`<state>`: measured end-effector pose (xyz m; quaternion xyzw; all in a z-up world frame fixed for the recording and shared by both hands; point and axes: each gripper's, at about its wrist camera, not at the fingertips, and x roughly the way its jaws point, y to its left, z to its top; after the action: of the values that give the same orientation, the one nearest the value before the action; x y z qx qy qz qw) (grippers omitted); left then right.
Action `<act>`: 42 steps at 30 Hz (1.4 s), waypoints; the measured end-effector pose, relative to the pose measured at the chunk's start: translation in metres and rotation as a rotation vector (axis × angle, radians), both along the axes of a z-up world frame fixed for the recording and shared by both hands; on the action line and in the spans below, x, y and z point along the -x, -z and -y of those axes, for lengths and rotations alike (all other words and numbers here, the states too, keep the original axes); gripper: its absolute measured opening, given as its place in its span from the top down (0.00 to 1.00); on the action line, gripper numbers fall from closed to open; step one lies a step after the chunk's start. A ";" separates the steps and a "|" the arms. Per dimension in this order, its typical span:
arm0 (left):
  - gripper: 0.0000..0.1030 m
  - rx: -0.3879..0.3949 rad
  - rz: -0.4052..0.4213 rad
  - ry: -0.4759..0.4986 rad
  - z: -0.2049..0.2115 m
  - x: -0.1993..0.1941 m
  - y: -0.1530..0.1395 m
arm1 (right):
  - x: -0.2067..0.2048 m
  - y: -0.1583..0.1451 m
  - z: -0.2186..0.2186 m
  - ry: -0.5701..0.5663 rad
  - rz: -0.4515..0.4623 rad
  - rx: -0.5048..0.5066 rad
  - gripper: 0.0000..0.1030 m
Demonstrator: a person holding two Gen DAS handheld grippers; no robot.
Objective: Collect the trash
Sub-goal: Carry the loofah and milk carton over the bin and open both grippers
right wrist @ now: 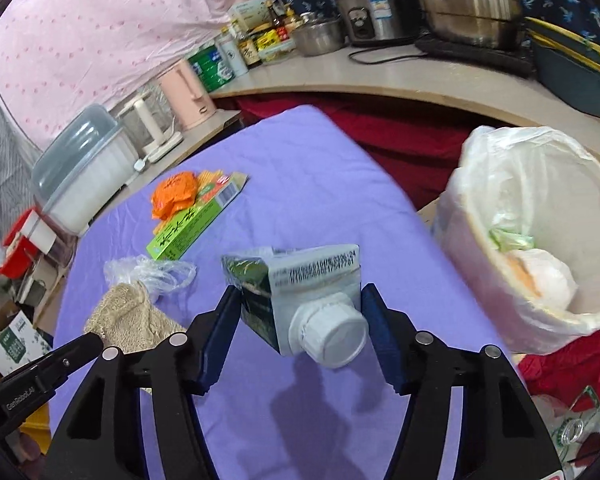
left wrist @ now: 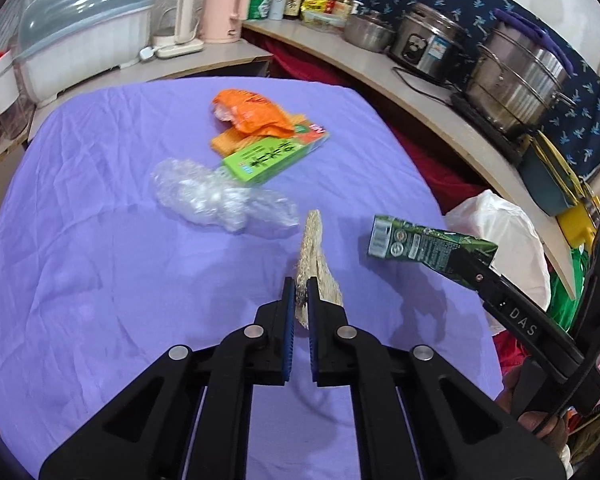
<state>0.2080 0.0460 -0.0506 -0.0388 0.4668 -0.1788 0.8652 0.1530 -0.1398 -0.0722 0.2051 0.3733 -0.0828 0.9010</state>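
Seen from the left wrist, the left gripper (left wrist: 300, 292) has its blue-padded fingers clenched on a flat, coarse-woven beige pouch (left wrist: 314, 256) held edge-on above a wrinkled purple cloth covering the tabletop (left wrist: 100, 240). Beyond it lie a crumpled clear plastic bag (left wrist: 216, 198), a bright green cardboard box (left wrist: 274, 158) and an orange crinkled wrapper (left wrist: 252, 110). To the right, the right gripper (left wrist: 470, 266) grasps a dark green drink carton (left wrist: 428, 246) in the air, near a white bag-lined bin (left wrist: 500, 220). A curved shelf behind carries steel pots (left wrist: 516, 76), a pink kettle and jars. From the right wrist, the right gripper (right wrist: 300, 304) pinches the glossy carton (right wrist: 296, 292) between its fingers, white screw cap facing the camera, just beside the round bin (right wrist: 536, 236) lined with thin white plastic and already holding scraps. The beige pouch (right wrist: 132, 320) sits at lower left in the left gripper (right wrist: 94, 340), next to the plastic bag (right wrist: 152, 272); the green box (right wrist: 192, 224) and orange wrapper (right wrist: 176, 196) lie farther back on the purple cloth.
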 end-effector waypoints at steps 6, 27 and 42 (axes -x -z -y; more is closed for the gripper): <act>0.95 -0.003 0.026 0.060 0.033 0.015 -0.011 | 0.031 -0.013 0.029 0.058 0.033 0.009 0.44; 0.95 0.073 0.074 0.387 0.229 0.037 -0.051 | 0.158 -0.063 0.190 0.473 0.182 0.027 0.44; 0.69 0.062 -0.024 0.380 0.296 0.003 -0.019 | 0.155 -0.039 0.236 0.540 0.137 0.005 0.44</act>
<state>0.2046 -0.2496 -0.0317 0.0212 0.4701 -0.3529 0.8087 -0.0021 -0.3755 -0.0334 0.3003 0.2429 -0.3068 0.8699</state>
